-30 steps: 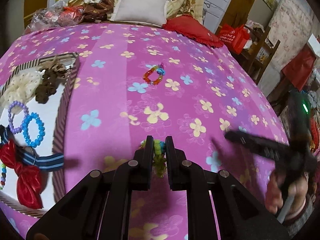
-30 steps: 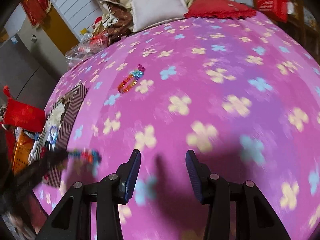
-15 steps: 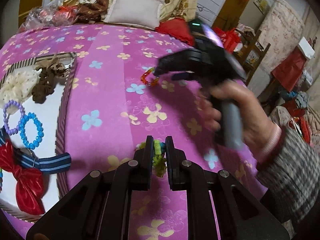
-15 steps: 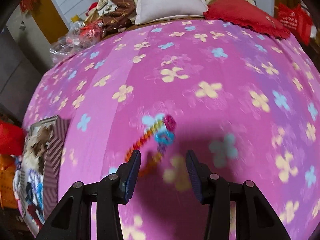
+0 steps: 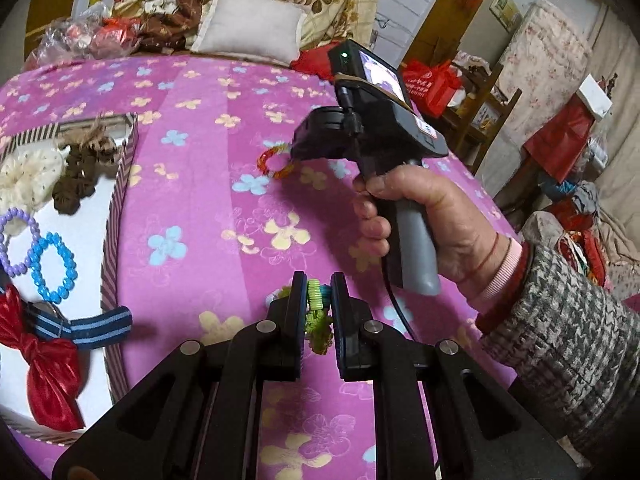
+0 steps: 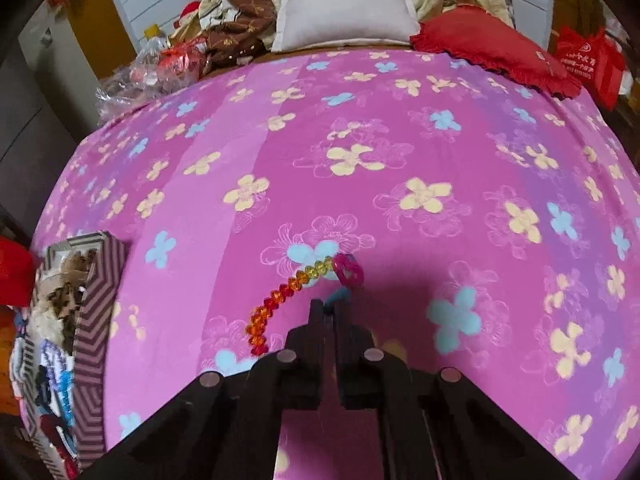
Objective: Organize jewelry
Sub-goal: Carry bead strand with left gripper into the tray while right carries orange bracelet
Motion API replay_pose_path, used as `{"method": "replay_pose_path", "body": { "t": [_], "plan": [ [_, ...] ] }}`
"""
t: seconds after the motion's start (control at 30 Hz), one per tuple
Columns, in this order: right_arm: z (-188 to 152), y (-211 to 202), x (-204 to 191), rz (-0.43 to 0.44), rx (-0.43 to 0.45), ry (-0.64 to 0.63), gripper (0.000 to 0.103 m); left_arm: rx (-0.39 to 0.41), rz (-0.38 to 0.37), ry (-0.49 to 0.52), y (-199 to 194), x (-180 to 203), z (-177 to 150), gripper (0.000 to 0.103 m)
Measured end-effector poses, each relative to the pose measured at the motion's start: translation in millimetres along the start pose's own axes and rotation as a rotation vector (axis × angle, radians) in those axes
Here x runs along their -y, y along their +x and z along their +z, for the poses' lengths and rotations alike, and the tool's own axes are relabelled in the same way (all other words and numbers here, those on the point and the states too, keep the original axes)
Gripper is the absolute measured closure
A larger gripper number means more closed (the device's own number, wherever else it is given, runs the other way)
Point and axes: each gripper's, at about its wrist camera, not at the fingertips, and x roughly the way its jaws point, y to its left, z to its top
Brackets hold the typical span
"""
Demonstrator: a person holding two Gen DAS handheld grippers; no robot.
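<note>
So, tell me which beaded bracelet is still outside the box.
The rainbow bracelet, lying on the pink bedspread under the right claw; the purple and blue ones sit inside the striped box.

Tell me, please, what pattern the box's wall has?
Brown and white stripes on the box, clearest in the right wrist view.

Soft, even indoor light; my right gripper [image 6: 329, 309] casts a dim shadow on the bedspread [image 6: 360, 128]. Fisheye bends edges, corners black.

Rainbow-beaded bracelet [image 6: 292, 286] on pink flowered bedspread [image 6: 360, 160]; brown-striped box [image 6: 96, 320].
</note>
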Motion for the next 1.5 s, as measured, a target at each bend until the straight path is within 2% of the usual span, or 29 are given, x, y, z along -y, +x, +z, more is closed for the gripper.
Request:
{"method": "replay_pose_path", "body": {
  "t": [0.13,0.3,0.47,0.63,0.87,1.0,1.2,1.33,1.5],
  "plan": [
    [-2,-25,-4,-0.009,0.028,-0.019,0.099,0.037,-0.017,0.006,-15,3,5,0.092],
    [-7,-56,-9,-0.018,0.061,-0.03,0.099,0.077,-0.056,-0.053,-38,-10,15,0.092],
    [-13,-89,-19,-0.021,0.102,-0.053,0.099,0.129,-0.015,-0.094,-63,-29,27,0.092],
    [-20,-116,-37,-0.002,0.136,-0.089,0.099,0.155,0.057,-0.152,-78,-61,36,0.092],
    [-30,-143,-95,0.079,0.164,-0.186,0.099,0.167,0.099,-0.308,-93,-127,41,0.093],
    [-38,-144,-134,0.137,0.15,-0.244,0.099,0.17,0.096,-0.391,-96,-161,40,0.093],
    [-50,-138,-195,0.218,0.127,-0.335,0.099,0.158,0.108,-0.461,-91,-192,39,0.093],
    [-56,-117,-227,0.215,0.093,-0.381,0.099,0.148,0.14,-0.494,-78,-211,45,0.093],
    [-62,-81,-246,0.172,0.037,-0.411,0.099,0.116,0.168,-0.561,-56,-240,48,0.093]
  ]
}}
